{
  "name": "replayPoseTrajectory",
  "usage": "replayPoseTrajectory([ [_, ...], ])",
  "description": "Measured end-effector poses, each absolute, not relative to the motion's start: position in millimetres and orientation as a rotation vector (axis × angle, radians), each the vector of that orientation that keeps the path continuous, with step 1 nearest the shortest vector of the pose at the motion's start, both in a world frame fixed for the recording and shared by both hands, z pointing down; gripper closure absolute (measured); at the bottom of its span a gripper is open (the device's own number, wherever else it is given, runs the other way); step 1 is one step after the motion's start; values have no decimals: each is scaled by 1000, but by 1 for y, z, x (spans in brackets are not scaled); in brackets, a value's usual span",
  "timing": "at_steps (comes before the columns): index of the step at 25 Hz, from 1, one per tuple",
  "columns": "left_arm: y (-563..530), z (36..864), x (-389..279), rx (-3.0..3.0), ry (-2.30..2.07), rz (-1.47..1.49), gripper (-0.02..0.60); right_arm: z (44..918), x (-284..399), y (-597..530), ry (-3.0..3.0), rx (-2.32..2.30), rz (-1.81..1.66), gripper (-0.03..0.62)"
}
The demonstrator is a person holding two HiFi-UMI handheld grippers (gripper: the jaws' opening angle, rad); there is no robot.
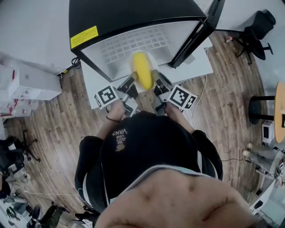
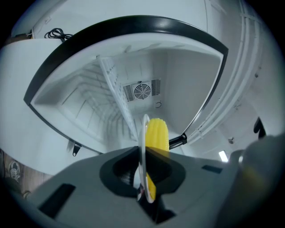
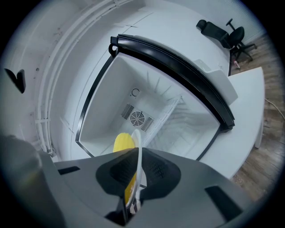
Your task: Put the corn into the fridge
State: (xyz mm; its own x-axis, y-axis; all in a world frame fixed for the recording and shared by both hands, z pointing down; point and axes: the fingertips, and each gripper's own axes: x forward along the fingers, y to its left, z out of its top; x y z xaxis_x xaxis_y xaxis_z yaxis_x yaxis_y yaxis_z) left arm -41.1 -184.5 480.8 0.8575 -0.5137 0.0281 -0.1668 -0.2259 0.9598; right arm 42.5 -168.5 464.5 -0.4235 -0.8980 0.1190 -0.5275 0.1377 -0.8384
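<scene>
Step in hand: delivering corn [image 1: 142, 75] on white plate [image 2: 143, 133] into open fridge [image 1: 111, 13].
- Left gripper [image 1: 134, 81]: jaws clamped on plate rim.
- Right gripper [image 1: 155, 82]: jaws clamped on opposite rim.
- Corn at fridge mouth, not yet inside.
- Next, likely: keep plate level, set on wire shelf [image 2: 113, 87], then release.

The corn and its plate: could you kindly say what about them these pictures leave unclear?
- The plate: edge-on in both gripper views; under the corn in the head view.
- The corn's near end: gripper views, behind the left gripper and right gripper.
- Anything else on the plate: shown in no view.
</scene>
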Motion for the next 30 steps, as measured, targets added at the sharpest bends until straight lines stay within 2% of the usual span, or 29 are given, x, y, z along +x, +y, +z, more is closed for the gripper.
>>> replayPoseTrajectory([
  [17,-209,478,-45,1757,-471,-381,546,465,37,-196,1987,-1389,-1204,566],
  [30,-232,488,-33,1671,-614,-470,548,470,52,-234,2121,-1296,-1279,568],
])
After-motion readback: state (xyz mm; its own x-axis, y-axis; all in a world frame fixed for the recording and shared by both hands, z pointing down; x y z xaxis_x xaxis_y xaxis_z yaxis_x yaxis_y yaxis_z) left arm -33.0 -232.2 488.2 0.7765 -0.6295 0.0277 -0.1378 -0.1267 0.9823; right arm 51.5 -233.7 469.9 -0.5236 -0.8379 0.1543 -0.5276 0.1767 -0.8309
